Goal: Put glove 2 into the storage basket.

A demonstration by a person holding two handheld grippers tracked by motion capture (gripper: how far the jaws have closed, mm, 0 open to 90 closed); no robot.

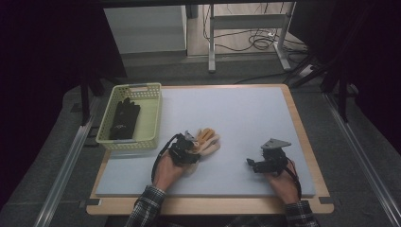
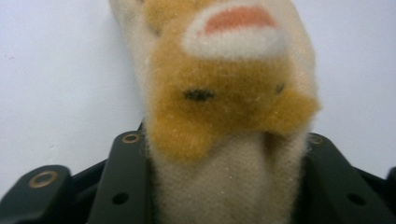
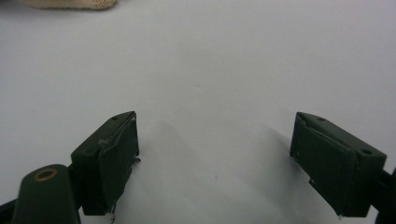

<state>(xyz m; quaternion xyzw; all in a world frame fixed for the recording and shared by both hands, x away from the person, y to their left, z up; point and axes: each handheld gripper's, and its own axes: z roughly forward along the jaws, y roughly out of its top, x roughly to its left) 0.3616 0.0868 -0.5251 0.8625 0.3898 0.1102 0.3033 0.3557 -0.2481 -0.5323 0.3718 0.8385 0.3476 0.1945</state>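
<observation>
Clamping the left gripper (image 1: pixel 193 147) on a tan plush glove (image 1: pixel 208 140) at the desk (image 1: pixel 246 113); right gripper (image 1: pixel 253 164) idle, jaws apart. Next, probably: lifting toward the basket (image 1: pixel 153 113) holding a black glove (image 1: pixel 124 118).

A dark room. The desk (image 1: pixel 246 109) has a pale top and wood edges. Behind it stand grey metal legs (image 1: pixel 212 42), and cables (image 1: pixel 257 40) lie on the floor (image 1: pixel 198 71).

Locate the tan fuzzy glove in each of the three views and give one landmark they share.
High view: the tan fuzzy glove lies left of centre on the grey mat, at the left gripper.
Left gripper view: it fills the middle, between the jaws.
Right gripper view: a sliver at the top left edge.
Shared landmark: the grey mat under the glove.
</observation>
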